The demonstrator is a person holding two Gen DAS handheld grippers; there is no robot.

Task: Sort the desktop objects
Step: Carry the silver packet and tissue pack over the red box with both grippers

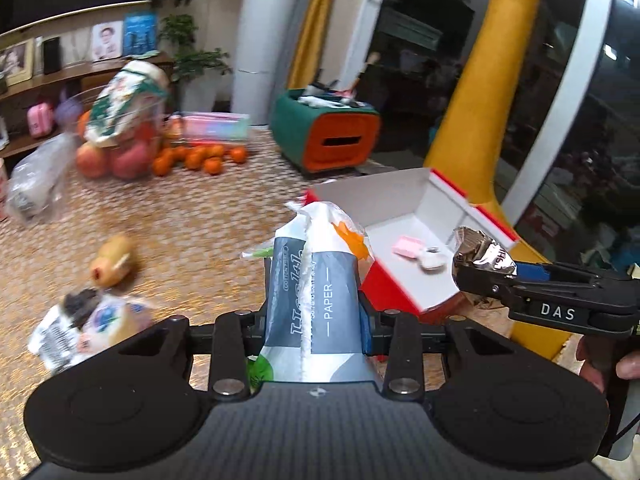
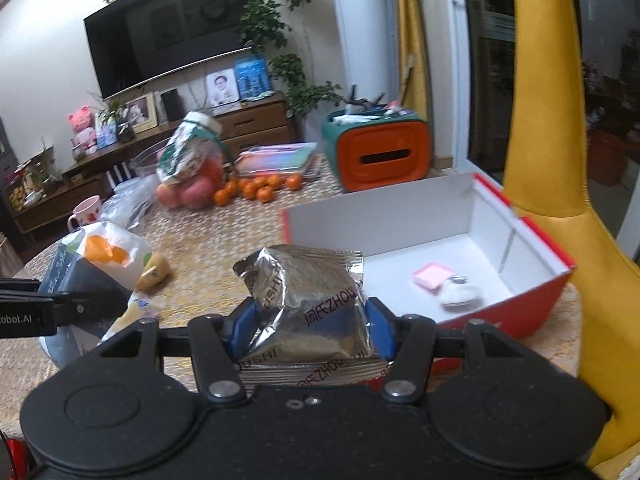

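Observation:
My left gripper is shut on a grey-and-white tissue pack marked "PAPER", which stands up between the fingers. In the right wrist view the same pack and left gripper show at the left edge. A crinkled silver foil packet sits between the blue pads of my right gripper, which is shut on it. The left wrist view shows this packet just right of the red box. That open box has a white inside and holds a pink piece and a white round item.
A green-and-orange container stands behind the box. Tangerines and bagged apples lie at the back of the table. A small yellow packet and wrapped snacks lie to the left. A yellow chair stands to the right.

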